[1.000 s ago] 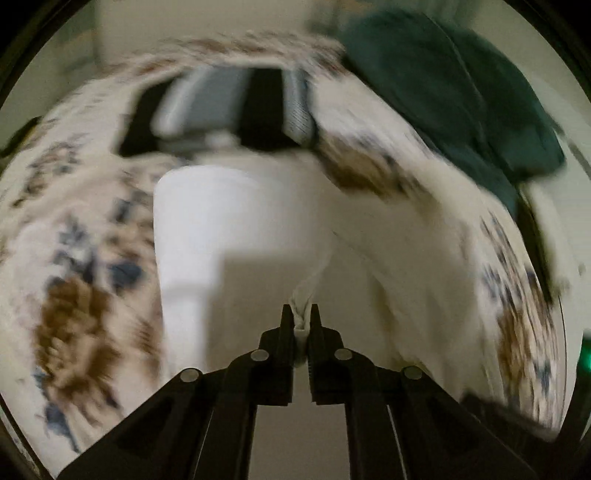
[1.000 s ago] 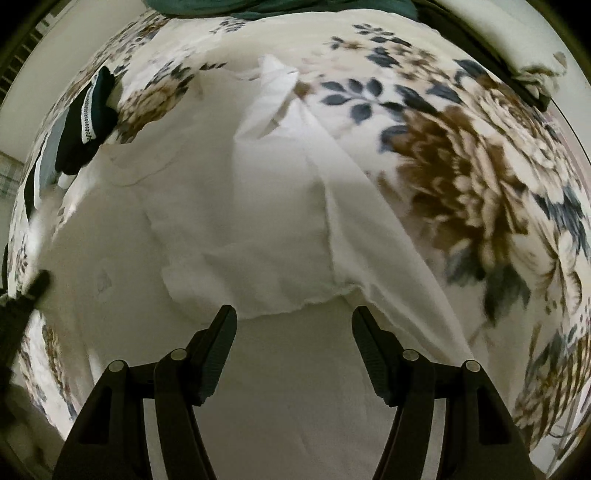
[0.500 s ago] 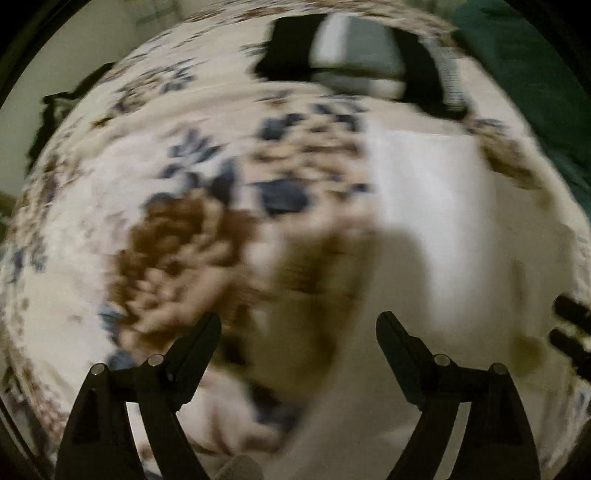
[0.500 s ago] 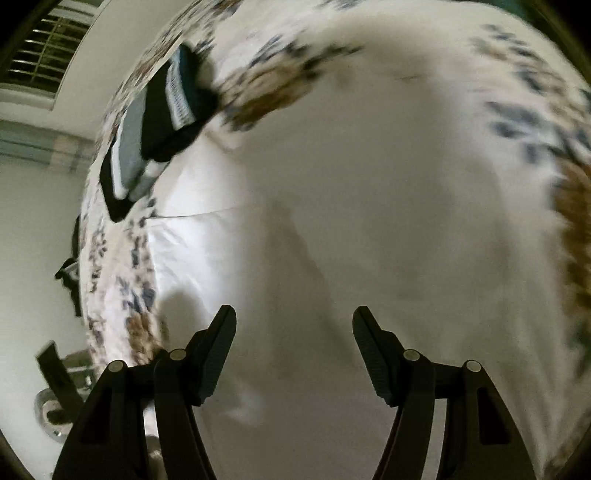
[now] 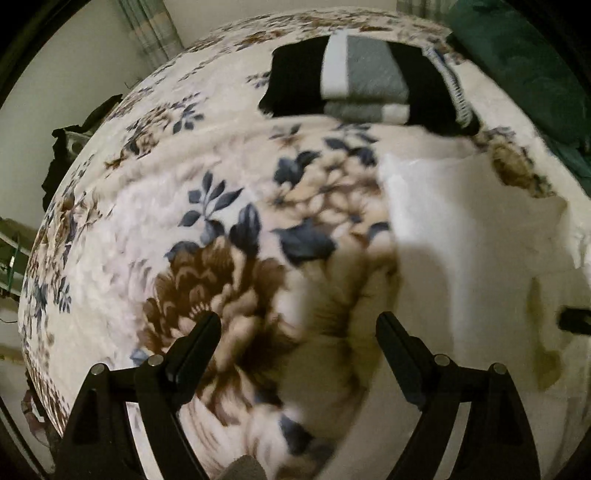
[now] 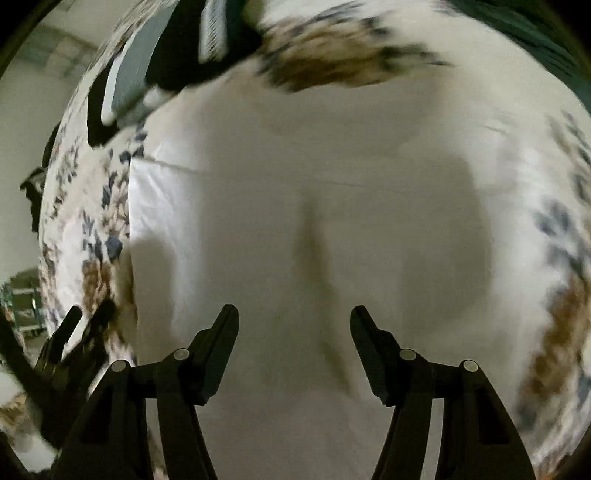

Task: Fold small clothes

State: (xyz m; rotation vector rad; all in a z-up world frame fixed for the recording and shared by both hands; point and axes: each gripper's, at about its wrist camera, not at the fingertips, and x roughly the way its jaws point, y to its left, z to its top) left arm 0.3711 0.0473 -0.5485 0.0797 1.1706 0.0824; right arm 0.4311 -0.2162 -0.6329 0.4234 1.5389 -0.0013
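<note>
Both grippers — left gripper (image 5: 297, 334) and right gripper (image 6: 293, 328) — hang spread and empty over the white garment (image 6: 314, 229) flat on the floral bed (image 5: 155, 221), so we pinch one hem edge apiece, lifting evenly.

Your working surface, a bed under a floral blanket (image 5: 207, 229) filling mid-frame, plain pale wall (image 5: 92, 77) at upper left, striped curtain (image 5: 151, 26) along the top, dim warm light throughout.
</note>
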